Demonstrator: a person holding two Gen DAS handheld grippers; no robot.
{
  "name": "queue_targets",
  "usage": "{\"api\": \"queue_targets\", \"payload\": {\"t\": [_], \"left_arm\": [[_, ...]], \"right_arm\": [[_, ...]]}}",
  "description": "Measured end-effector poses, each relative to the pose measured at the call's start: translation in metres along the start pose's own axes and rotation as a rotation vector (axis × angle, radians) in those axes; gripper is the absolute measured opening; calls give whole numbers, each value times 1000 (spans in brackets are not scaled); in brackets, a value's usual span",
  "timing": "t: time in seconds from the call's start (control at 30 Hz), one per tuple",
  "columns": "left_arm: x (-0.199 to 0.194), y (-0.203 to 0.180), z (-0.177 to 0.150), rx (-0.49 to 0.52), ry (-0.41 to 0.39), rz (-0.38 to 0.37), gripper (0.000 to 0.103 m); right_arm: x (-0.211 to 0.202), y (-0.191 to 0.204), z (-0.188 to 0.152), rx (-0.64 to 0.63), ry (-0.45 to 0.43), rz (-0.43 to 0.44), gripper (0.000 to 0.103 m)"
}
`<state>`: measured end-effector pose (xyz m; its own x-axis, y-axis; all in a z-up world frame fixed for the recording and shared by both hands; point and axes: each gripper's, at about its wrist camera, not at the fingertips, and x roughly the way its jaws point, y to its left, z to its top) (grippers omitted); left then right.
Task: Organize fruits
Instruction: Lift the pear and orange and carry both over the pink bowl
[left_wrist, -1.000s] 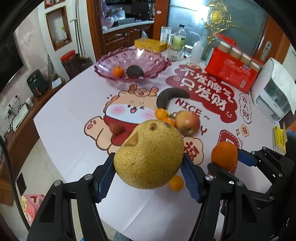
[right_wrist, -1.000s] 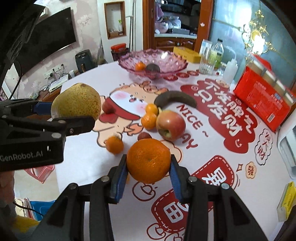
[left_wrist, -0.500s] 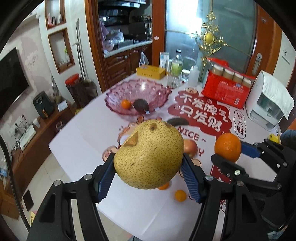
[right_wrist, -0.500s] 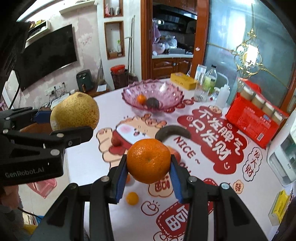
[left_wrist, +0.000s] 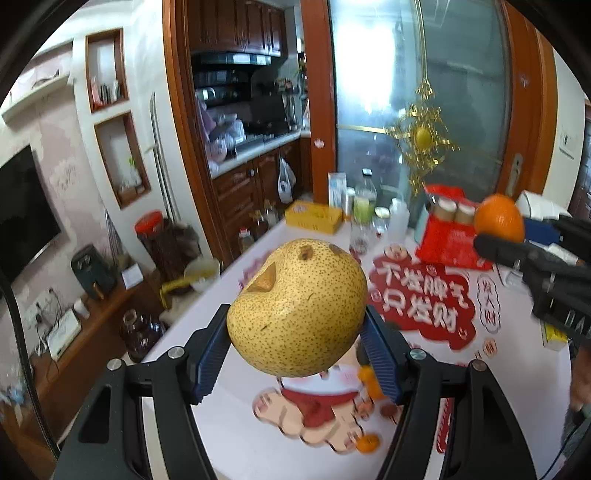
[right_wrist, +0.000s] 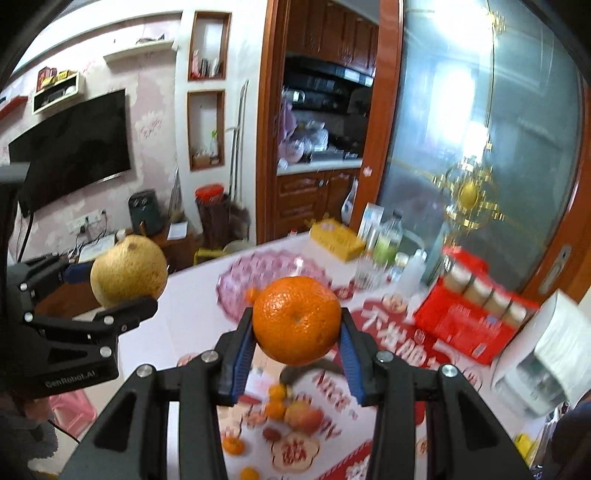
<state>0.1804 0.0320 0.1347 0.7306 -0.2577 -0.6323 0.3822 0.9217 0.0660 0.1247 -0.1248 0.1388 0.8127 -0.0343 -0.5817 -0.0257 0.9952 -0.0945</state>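
Lifting both fruits higher than a second ago, we clamp the speckled pear (left_wrist: 297, 308) in our left gripper (left_wrist: 297, 332) and the orange (right_wrist: 296, 320) in our right gripper (right_wrist: 296, 345), above the table (left_wrist: 236, 443) and pink bowl (right_wrist: 236, 291).

1. Daylight floods through the frosted glass door (left_wrist: 417, 110), blowing out to white glare.
2. The surface (right_wrist: 192, 317) and background smear with motion blur.
3. Fisheye distortion bends the edges; the corners are vignetted black.
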Motion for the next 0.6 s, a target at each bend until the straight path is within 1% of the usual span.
{"api": "queue_targets", "payload": {"t": [0.13,0.2,0.3,0.4,0.53,0.6], "left_arm": [[16,22,30,5,-23,-11,68],[32,34,45,11,-22,-21,68],[56,45,58,21,-11,-43,68],[88,50,60,25,19,-56,68],[145,54,47,15,109,-74,68],[179,57,37,12,168,-75,68]], "right_arm": [[14,-2,40,20,-24,-32,43],[29,-2,60,41,-21,-54,43],[58,-2,78,71,0,-78,43],[99,-3,80,121,49,-95,43],[151,-8,68,206,121,-79,43],[180,-10,55,238,166,-76,43]]}}
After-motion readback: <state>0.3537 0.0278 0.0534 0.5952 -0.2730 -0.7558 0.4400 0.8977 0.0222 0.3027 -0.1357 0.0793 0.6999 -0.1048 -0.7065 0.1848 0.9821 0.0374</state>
